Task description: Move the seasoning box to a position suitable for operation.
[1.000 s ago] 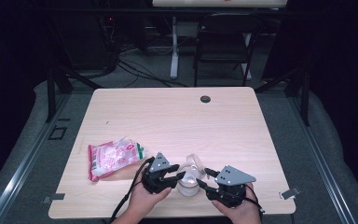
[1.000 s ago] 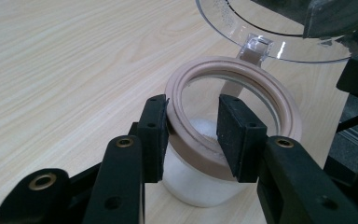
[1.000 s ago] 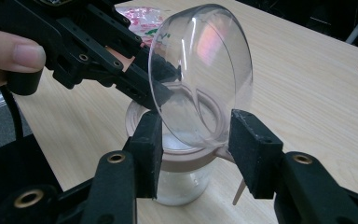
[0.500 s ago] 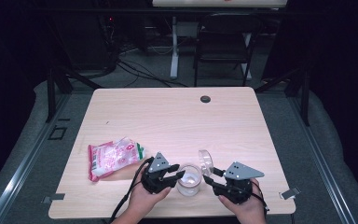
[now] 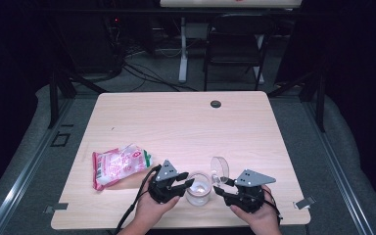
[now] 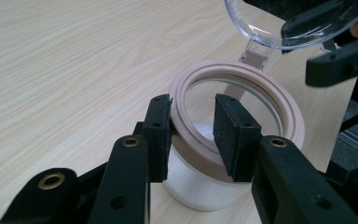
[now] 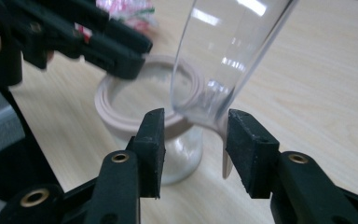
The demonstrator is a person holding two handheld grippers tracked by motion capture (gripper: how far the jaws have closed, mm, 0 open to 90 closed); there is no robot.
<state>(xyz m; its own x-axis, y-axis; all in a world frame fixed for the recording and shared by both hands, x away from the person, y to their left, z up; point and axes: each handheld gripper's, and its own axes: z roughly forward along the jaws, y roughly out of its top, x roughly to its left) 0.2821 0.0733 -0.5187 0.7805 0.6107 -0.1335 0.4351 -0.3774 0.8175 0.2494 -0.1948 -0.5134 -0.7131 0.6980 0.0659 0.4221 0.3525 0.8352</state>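
Observation:
A small glass jar (image 5: 198, 188) with a beige rim collar (image 6: 242, 77) stands near the table's front edge. Its clear hinged lid (image 5: 220, 168) is swung up and tilts toward the right. My left gripper (image 5: 186, 185) is shut on the near side of the rim, one pad (image 6: 161, 135) outside and one inside. The lower edge of the lid (image 7: 223, 56) sits between the jaws of my right gripper (image 7: 196, 121), which have just been opening. A thin gap shows at the left pad (image 7: 151, 140).
A pink and white snack packet (image 5: 120, 165) lies to the left of the jar. A black grommet (image 5: 216, 104) sits near the table's far edge, and a dark chair (image 5: 235, 44) stands beyond it. Bare wood (image 5: 176, 127) spreads behind the jar.
The lid has swung up off the jar mouth and over to the right. My right gripper has shifted right and slightly down with it. The left gripper has stayed on the rim.

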